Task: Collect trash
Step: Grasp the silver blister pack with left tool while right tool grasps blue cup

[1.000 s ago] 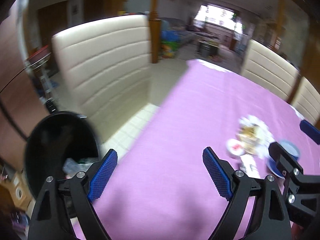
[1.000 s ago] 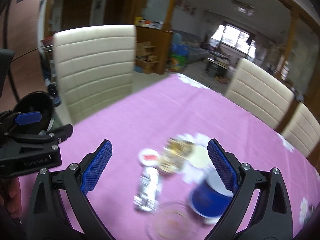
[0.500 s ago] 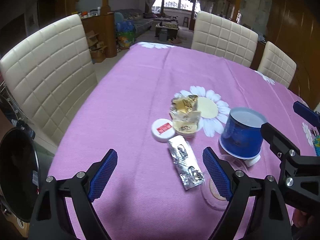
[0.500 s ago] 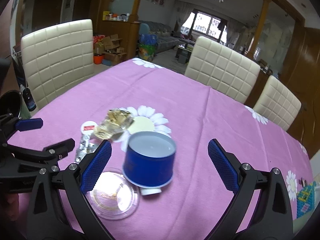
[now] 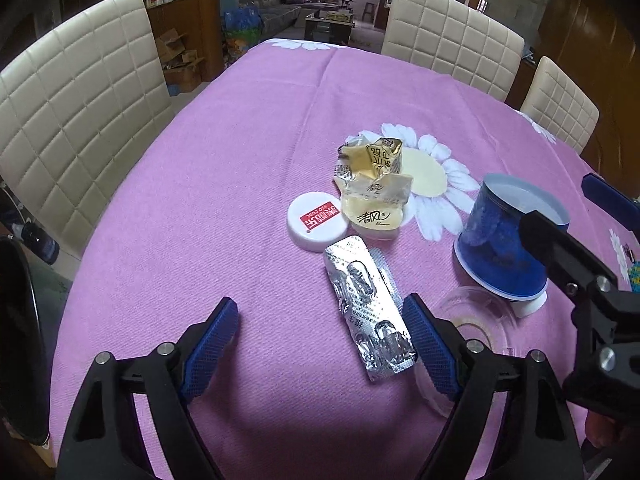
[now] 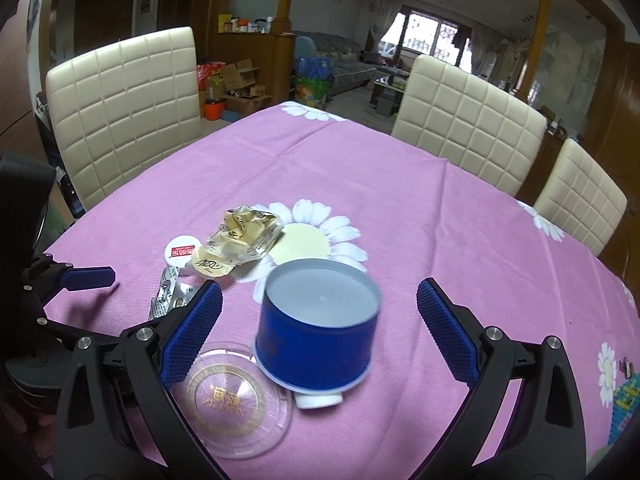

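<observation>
Trash lies on the purple tablecloth (image 5: 240, 160). A silver blister pack (image 5: 370, 306) lies just inside my open left gripper (image 5: 320, 348), near its right finger. Beyond it are a white cap with a red label (image 5: 318, 220) and a crumpled gold wrapper (image 5: 372, 176). An upturned blue tub (image 6: 318, 326) stands between the fingers of my open right gripper (image 6: 318, 330). A clear plastic lid (image 6: 232, 398) lies at the tub's near left. The tub also shows in the left wrist view (image 5: 504, 236), partly hidden by the right gripper.
Cream padded chairs stand at the left (image 5: 76, 108) and far side (image 5: 452, 36) of the table. A black bin (image 5: 16, 340) sits off the table's left edge. The table edge is close on the left.
Both grippers swung right from the bin and chair toward the trash pile and moved closer. The blister pack now lies between the left fingers and the blue tub between the right fingers.
</observation>
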The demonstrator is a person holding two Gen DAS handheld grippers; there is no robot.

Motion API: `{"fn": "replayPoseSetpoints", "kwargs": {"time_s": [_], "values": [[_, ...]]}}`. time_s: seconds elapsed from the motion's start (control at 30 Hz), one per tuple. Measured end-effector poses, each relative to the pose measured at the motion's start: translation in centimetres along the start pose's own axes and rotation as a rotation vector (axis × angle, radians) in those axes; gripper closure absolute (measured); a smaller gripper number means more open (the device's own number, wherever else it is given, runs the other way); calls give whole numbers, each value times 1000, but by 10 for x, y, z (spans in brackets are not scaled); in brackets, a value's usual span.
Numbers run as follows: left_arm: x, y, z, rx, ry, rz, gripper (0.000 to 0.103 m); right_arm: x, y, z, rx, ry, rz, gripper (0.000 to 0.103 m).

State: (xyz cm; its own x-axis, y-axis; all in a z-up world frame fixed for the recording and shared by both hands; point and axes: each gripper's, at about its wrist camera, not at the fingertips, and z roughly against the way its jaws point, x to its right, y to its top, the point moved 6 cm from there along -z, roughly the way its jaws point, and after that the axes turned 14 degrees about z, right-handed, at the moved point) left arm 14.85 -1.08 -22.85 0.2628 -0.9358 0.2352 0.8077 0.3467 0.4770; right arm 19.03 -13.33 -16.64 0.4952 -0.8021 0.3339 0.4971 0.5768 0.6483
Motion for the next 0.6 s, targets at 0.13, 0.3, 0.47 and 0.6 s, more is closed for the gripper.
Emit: {"fn": "replayPoseSetpoints", "kwargs": {"time_s": [0.13, 0.3, 0.47, 0.6], "values": [[1, 0, -4, -8, -18, -29, 34, -1, -1, -14, -27, 10, -13, 6], [6, 3, -7, 2, -19, -66, 57, 1, -6, -28, -61, 33, -44, 10], [1, 9, -9, 4, -14, -75, 77, -2, -8, -33, -85, 57, -60, 29], [-4, 10, -6, 24, 3, -64, 77, -6, -7, -29, -76, 52, -50, 29]]}}
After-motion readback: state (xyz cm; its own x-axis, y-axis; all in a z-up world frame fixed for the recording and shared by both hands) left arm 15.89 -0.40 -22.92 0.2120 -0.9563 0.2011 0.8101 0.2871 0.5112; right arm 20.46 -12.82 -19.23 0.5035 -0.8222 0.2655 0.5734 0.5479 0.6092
